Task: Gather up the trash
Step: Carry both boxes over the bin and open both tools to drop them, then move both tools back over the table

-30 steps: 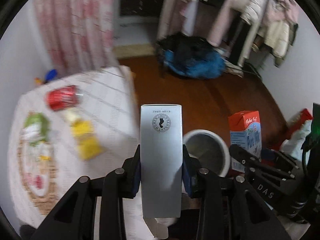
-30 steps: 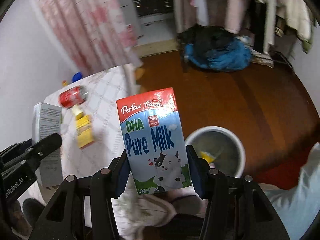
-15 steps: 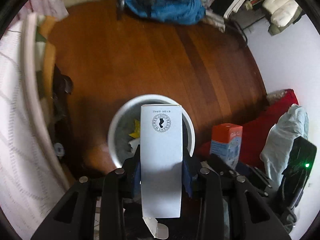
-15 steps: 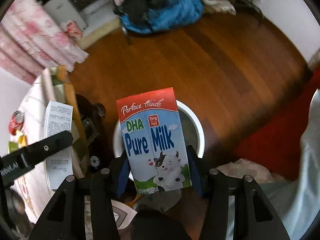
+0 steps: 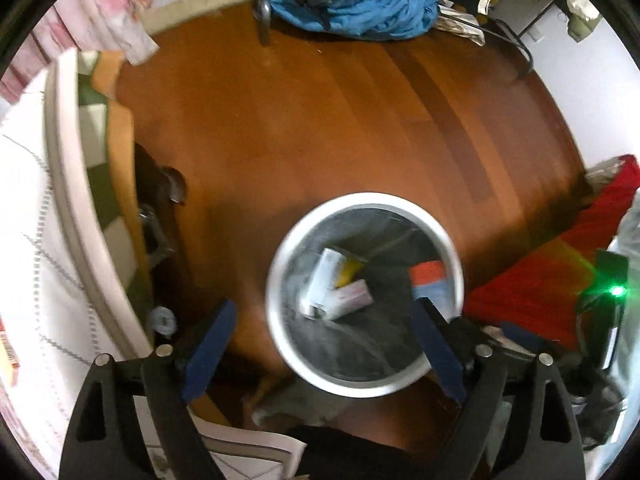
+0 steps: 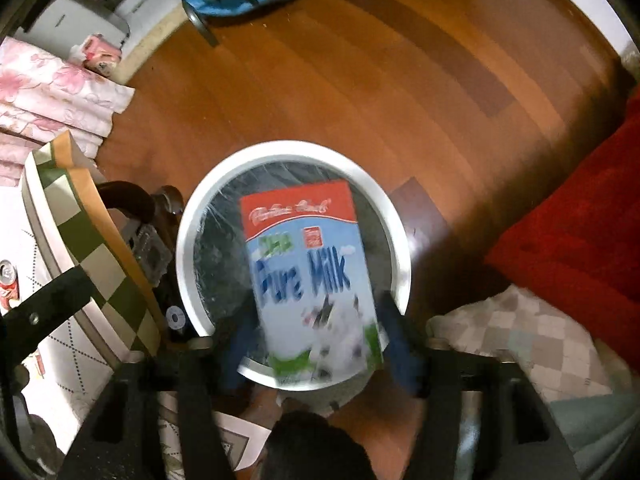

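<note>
White bin (image 5: 366,296) below both claws. Left claw (image 5: 324,342) just opened wide, empty — grey box (image 5: 326,282) now inside bin. Right claw (image 6: 316,344) opening — milk carton (image 6: 310,280) released, dropping binward.

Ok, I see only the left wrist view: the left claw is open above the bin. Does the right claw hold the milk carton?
Observer: No. The right claw has just been opening its jaws. The milk carton is between them, but the pads seem clear of it.
Operator: Is the carton above the bin?
Observer: Yes. In the right wrist view it covers most of the opening of the bin, and it is blurred.
Operator: Is more trash waiting anywhere?
Observer: A red can lies on the table, at that view's left edge.
</note>
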The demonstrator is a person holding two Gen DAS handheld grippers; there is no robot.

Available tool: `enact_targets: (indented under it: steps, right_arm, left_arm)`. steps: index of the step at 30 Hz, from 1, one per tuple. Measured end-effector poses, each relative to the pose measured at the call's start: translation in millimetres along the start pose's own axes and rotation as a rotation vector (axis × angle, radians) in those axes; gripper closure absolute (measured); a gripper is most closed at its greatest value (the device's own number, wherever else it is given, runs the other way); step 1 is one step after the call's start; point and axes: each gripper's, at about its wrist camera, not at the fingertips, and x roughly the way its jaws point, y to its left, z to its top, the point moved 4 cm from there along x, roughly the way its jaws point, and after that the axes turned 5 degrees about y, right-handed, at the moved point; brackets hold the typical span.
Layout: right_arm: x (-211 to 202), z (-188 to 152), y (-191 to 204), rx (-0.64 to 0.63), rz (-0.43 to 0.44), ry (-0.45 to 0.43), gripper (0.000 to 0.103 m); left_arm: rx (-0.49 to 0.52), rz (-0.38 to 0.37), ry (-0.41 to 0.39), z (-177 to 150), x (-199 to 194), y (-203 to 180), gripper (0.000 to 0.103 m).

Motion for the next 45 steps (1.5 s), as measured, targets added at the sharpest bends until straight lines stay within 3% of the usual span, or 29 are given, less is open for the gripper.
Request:
enact_targets:
  steps: [1,9,21,35,39,45]
  right_arm:
    - [1,-1,-2,0.003,-0.002,0.000,0.004]
    - [-16,-17,-5,-0.001,-0.067,-0.038,0.004]
    - [-59,-54,12,-0.054,-0.105,-0.073,0.004]
    - [-151,-92,30,-0.073,-0.086,-0.204,0.004]
    - [-190,-105,50,-0.089,-0.055,-0.270,0.004]
    - [-241,-126,112,-0.161,0.007,-0.355,0.003]
  left_arm:
    - [0.004,0.016,-0.015,-1,0,4,0.013]
    - [-0.003,0.095,-0.043,-28,-8,17,0.013]
    - [0.009,0.100,-0.099,-53,-52,12,0.013]
    - [0.019,0.085,-0.254,-75,-148,14,0.013]
    - [-0.003,0.090,-0.327,-83,-186,32,0.013]
    - [-0.096,0.112,-0.422,-98,-235,98,0.013]
